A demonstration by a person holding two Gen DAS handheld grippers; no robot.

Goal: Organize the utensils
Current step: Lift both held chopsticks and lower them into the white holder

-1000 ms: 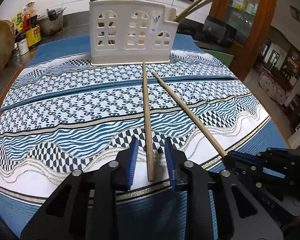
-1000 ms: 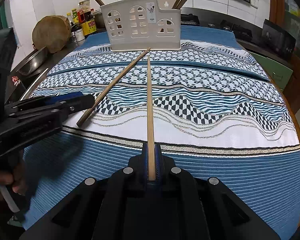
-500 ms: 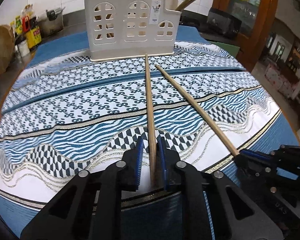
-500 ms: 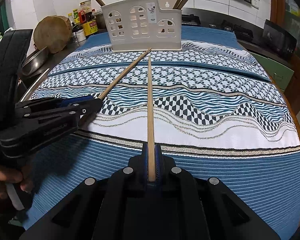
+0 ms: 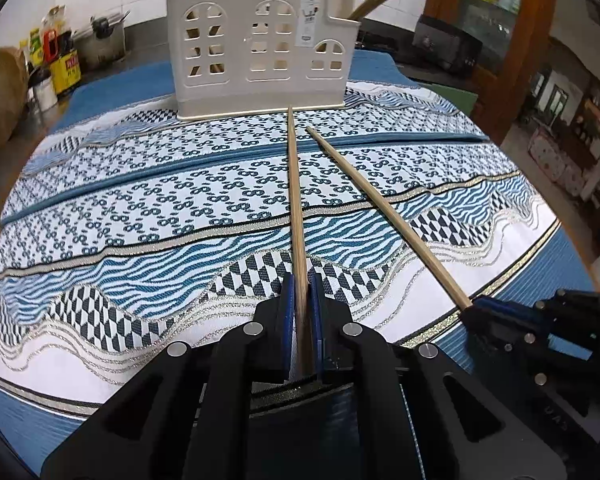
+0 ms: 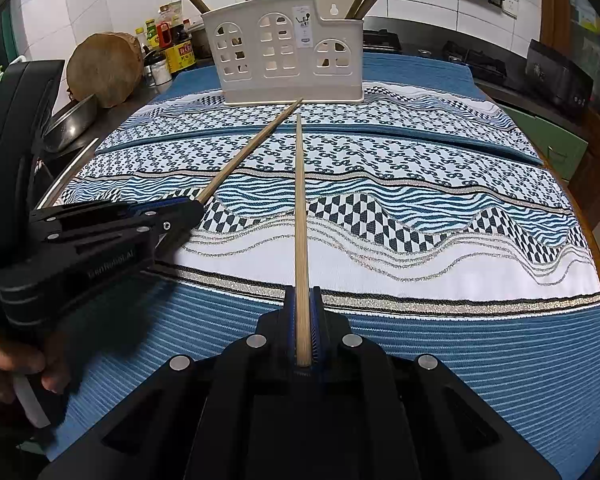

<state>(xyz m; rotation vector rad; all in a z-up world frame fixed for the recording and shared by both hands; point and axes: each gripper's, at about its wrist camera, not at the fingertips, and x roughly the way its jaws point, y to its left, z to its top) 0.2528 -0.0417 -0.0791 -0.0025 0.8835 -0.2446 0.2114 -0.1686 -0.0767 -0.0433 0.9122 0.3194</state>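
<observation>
Left gripper point(image 5: 300, 312) and right gripper point(image 6: 303, 320) are each clamping 1 chopstick's butt end, near the table's front edge. Left chopstick point(image 5: 296, 208) and right chopstick point(image 6: 300, 216) are converging before the utensil holder point(image 5: 260, 48); the tips risk colliding on lifting.

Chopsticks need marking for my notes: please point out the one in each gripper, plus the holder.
Left gripper's chopstick point(image 5: 296, 208), left wrist view, mid-shaft.
Right gripper's chopstick point(image 6: 300, 216), right wrist view, mid-shaft.
Holder point(image 6: 284, 88), right wrist view, front wall near base.
</observation>
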